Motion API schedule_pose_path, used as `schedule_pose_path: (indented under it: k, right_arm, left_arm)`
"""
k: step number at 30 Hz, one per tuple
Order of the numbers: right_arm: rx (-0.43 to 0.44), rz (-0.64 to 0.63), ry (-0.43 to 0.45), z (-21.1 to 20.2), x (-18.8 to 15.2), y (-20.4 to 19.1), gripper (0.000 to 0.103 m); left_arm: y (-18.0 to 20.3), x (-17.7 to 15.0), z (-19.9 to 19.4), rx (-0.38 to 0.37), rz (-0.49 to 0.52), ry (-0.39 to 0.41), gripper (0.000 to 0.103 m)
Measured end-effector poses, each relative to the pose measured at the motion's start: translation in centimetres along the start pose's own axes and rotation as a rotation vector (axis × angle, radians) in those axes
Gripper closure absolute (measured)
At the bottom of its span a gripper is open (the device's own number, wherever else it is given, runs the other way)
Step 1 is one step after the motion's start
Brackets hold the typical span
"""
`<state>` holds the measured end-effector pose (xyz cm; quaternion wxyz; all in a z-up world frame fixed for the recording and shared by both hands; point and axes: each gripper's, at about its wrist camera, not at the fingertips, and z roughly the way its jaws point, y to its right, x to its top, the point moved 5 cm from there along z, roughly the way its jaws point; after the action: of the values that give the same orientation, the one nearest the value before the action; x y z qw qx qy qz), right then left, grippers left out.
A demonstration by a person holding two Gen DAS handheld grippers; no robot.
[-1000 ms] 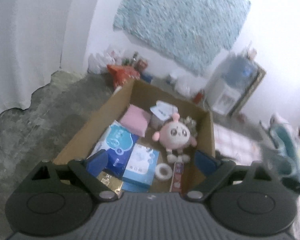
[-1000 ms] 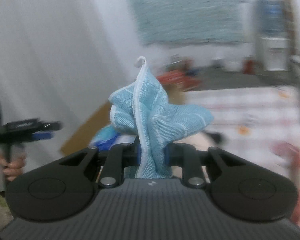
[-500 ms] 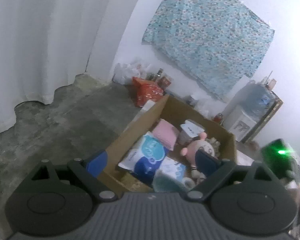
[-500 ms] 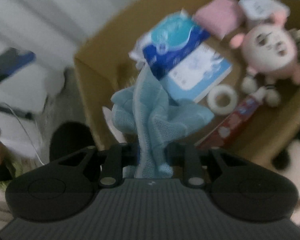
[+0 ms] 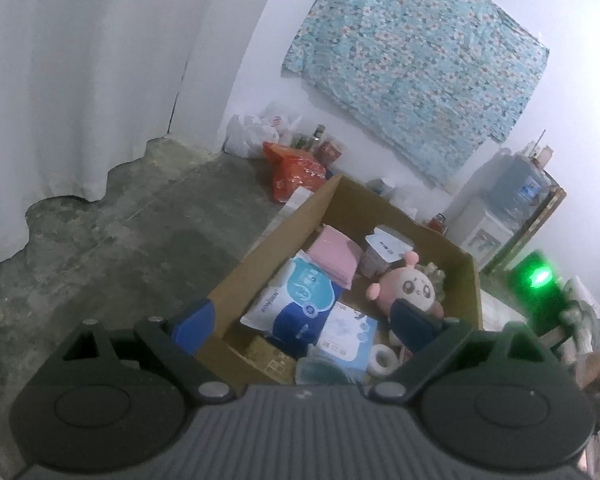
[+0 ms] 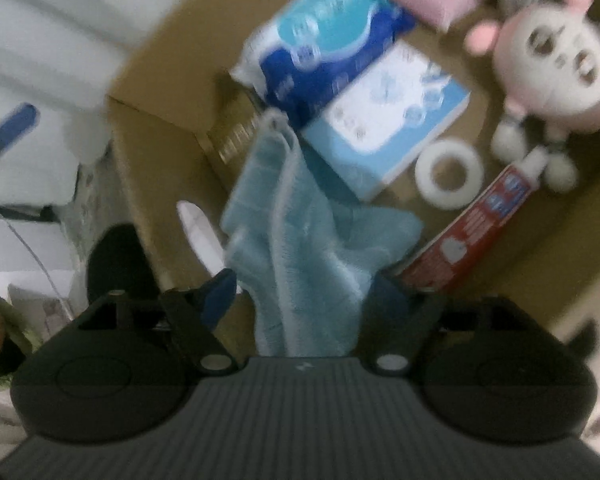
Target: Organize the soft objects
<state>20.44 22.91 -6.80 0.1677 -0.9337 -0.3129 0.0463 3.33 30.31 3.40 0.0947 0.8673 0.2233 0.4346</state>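
Observation:
A light blue cloth [image 6: 312, 240] lies between the spread fingers of my right gripper [image 6: 308, 292], which is open just above the near corner of the cardboard box [image 6: 156, 148]. The cloth also shows in the left wrist view [image 5: 328, 372], in the near part of the box [image 5: 472, 280]. My left gripper [image 5: 304, 320] is open and empty, held back from the box's near edge. A pink plush toy [image 5: 408, 288] sits in the box, also seen in the right wrist view [image 6: 556, 68].
The box also holds a blue tissue pack [image 6: 324, 44], a light blue packet [image 6: 396, 108], a pink pad [image 5: 336, 252], a white tape roll [image 6: 448, 172] and a red tube [image 6: 472, 224]. Bare concrete floor [image 5: 112, 236], a curtain and bags [image 5: 296, 172] lie left and behind.
My right gripper has opened and let go of the blue cloth, which now sags into the box. The left gripper has tilted up and drawn back slightly.

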Motion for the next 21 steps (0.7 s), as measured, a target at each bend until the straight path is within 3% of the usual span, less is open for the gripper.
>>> schedule_pose_path:
  k: [6, 13, 17, 21]
  right_arm:
    - [-0.025, -0.019, 0.251, -7.3, -2.9, -1.5, 0.018]
    - [-0.108, 0.026, 0.620, -13.9, -11.2, -2.8, 0.012]
    - [-0.180, 0.109, 0.797, -14.7, -16.6, -3.9, 0.001]
    - [-0.294, 0.187, 0.905, -13.3, -20.5, -4.9, 0.001]
  left_arm:
    - [1.4, -0.3, -1.7, -0.014, 0.015, 0.014, 0.003]
    - [4.3, -1.2, -4.1, -0.043, 0.085, 0.026, 0.000]
    - [6.5, -2.1, -5.2, -0.035, 0.149, 0.022, 0.000]
    - [8.1, -3.4, -6.1, -0.012, 0.220, 0.008, 0.000]
